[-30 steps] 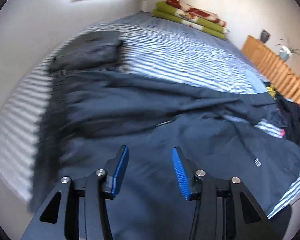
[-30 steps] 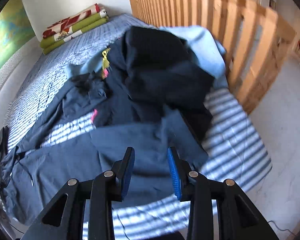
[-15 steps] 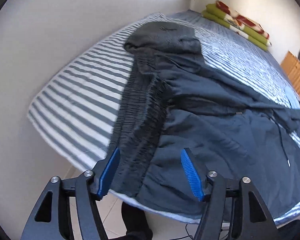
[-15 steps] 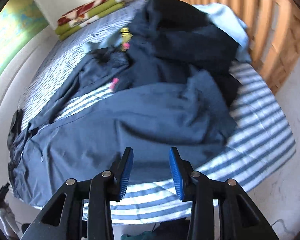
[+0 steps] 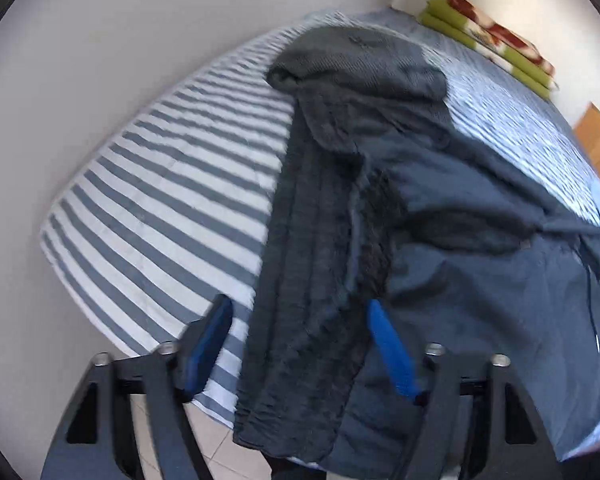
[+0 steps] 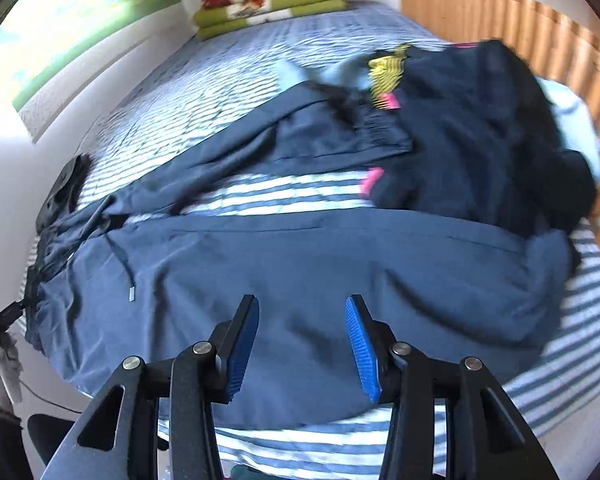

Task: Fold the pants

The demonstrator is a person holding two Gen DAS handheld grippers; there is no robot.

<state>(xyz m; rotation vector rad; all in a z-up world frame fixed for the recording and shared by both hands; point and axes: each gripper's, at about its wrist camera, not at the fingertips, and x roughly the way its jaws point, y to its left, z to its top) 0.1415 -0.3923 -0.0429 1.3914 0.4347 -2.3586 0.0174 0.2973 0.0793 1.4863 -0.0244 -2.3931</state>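
Note:
Dark blue pants [image 5: 480, 300] lie spread across the striped bed [image 5: 172, 184]. Their gathered elastic waistband [image 5: 316, 280] hangs over the bed's front edge. My left gripper [image 5: 300, 324] hovers over that waistband; its jaws are closing, astride the band, and the pads do not press on it. In the right wrist view a pant leg [image 6: 300, 272] runs along the near edge, with the drawstring [image 6: 124, 264] at the left. Above that leg my right gripper [image 6: 302, 336] is opening, with nothing between its pads.
A folded dark grey garment [image 5: 360, 64] lies beyond the waistband. A heap of dark clothes [image 6: 480, 140] sits at the right against a wooden slatted rail [image 6: 500, 12]. Folded green and red blankets [image 6: 272, 0] lie at the head. The wall runs along the left side.
The left gripper has swung from the middle of the pants to the waistband at the bed's corner. The right gripper has moved left along the leg, away from the clothes heap, and its jaws stand wider.

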